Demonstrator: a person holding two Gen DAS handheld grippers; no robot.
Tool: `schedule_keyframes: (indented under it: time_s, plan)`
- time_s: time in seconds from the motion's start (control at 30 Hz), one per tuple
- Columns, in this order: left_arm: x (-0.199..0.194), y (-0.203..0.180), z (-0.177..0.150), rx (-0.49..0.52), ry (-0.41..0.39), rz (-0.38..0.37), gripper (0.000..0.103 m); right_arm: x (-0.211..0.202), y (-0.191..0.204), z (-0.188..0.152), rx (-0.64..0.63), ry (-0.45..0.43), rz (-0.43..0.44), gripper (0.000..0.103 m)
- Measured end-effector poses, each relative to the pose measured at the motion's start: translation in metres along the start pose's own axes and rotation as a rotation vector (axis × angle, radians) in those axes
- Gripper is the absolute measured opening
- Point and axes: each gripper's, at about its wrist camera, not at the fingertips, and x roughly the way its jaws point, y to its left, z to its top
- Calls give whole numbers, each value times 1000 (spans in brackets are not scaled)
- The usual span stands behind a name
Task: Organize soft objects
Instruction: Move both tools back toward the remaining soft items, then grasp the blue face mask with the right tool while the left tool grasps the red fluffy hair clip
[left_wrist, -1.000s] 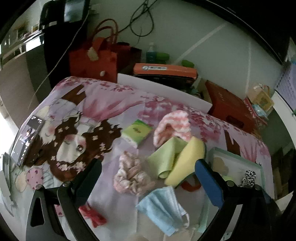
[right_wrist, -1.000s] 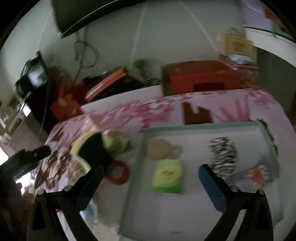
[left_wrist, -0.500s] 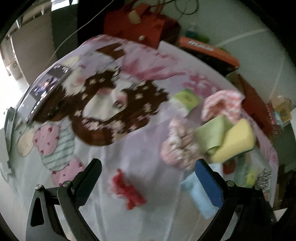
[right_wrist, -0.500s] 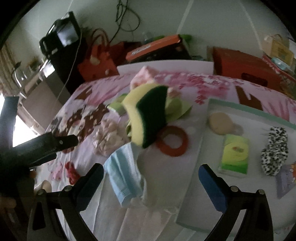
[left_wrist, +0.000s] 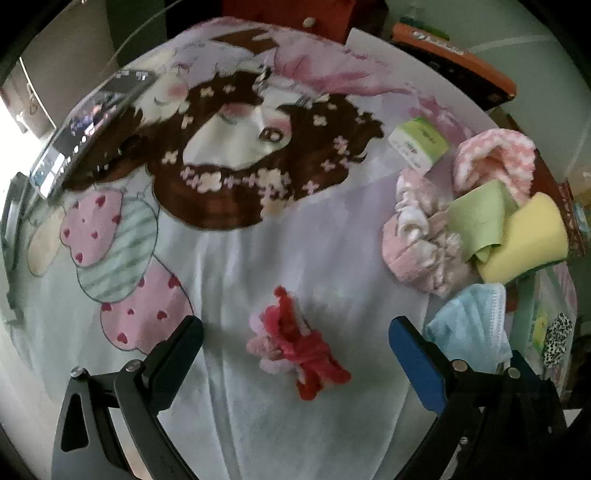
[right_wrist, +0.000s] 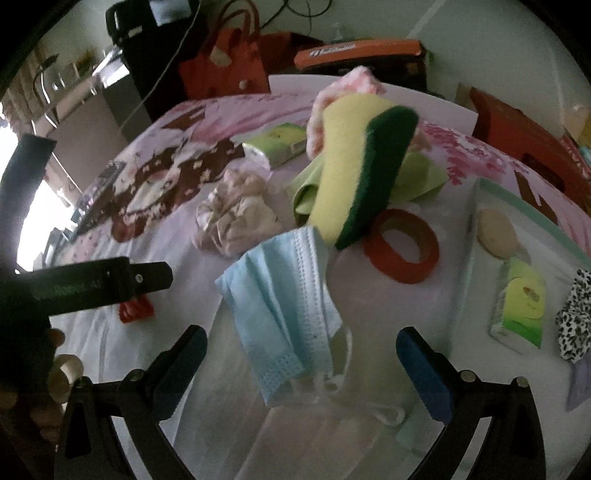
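My left gripper (left_wrist: 295, 354) is open, its jaws on either side of a red and pink fuzzy bow (left_wrist: 295, 347) lying on the printed cloth. My right gripper (right_wrist: 301, 365) is open over a light blue face mask (right_wrist: 280, 306). Behind the mask lie a yellow and green sponge (right_wrist: 358, 162), a green cloth (right_wrist: 417, 177), a pink scrunchie (right_wrist: 236, 214) and a red tape ring (right_wrist: 402, 247). The sponge (left_wrist: 524, 236), scrunchie (left_wrist: 421, 236) and mask (left_wrist: 469, 325) also show at the right of the left wrist view.
A pale tray (right_wrist: 517, 199) at the right holds a round beige puff (right_wrist: 496, 232), a green tissue pack (right_wrist: 521, 302) and a spotted scrunchie (right_wrist: 574, 314). Another tissue pack (left_wrist: 417, 142) and a pink knit item (left_wrist: 495, 155) lie further back. A phone (left_wrist: 85, 125) lies at the left edge.
The left gripper has swung left and down until the red bow sits between its jaws. The right gripper has moved left from the tray until it is over the blue mask.
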Motion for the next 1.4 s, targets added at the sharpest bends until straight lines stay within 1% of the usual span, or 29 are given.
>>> schedule_keyframes:
  time_s: [0.07, 0.17, 0.27, 0.37, 0.43, 0.47, 0.5, 0.53, 0.57, 0.63, 0.7, 0.73, 0.77, 0.83, 0.87, 0.9, 0.97, 1.03, 1.17, 1.27, 1.4]
  plan:
    - [5, 3, -1, -14, 19, -2, 100, 4, 3, 0, -18, 6, -12, 103]
    - [10, -2, -4, 12, 30, 19, 100, 7, 6, -1, -32, 6, -18, 103]
    - [13, -8, -6, 41, 31, 23, 97, 8, 9, -1, -47, 1, -26, 103]
    - [15, -15, -7, 65, 30, 24, 89, 9, 10, 0, -56, -7, -38, 103]
    - [18, -22, -5, 79, 27, 42, 82, 10, 9, 1, -48, -5, -37, 103]
    - [18, -23, -5, 83, 24, 49, 80, 12, 9, 2, -43, -2, -35, 103]
    - [18, -24, -5, 86, 20, 54, 75, 12, 8, 2, -35, -4, -31, 102]
    - [20, -30, -3, 87, 17, 55, 68, 12, 7, 3, -27, -8, -27, 99]
    - [17, -31, -3, 89, 14, 55, 64, 11, 6, 3, -24, -11, -23, 93]
    - [16, -33, -2, 91, 3, 58, 53, 10, 5, 4, -16, -18, -13, 87]
    - [14, -30, 1, 88, -2, 47, 48, 10, 5, 4, -13, -21, -9, 80]
    - [14, -29, 2, 88, -3, 44, 44, 10, 4, 4, -11, -21, -6, 74]
    - [13, -26, 3, 88, -4, 40, 41, 10, 4, 4, -9, -19, -1, 68]
    - [13, -22, 6, 86, -6, 33, 35, 11, 4, 4, -3, -17, 7, 58]
    - [12, -21, 6, 84, -7, 28, 34, 11, 3, 5, 0, -17, 10, 54]
    - [10, -19, 5, 81, -8, 22, 33, 11, 3, 5, 2, -17, 14, 51]
    - [8, -17, 4, 79, -9, 17, 33, 10, 2, 5, 7, -17, 22, 41]
    - [9, -16, 5, 81, -10, 17, 31, 10, 3, 5, 11, -17, 27, 34]
    - [8, -16, 4, 80, -13, 11, 30, 8, 2, 5, 18, -22, 41, 24]
    - [9, -16, 3, 74, -16, 4, 29, 6, 3, 5, 16, -27, 49, 19]
    - [6, -16, 4, 72, -21, -8, 29, 6, 3, 5, 22, -28, 62, 17]
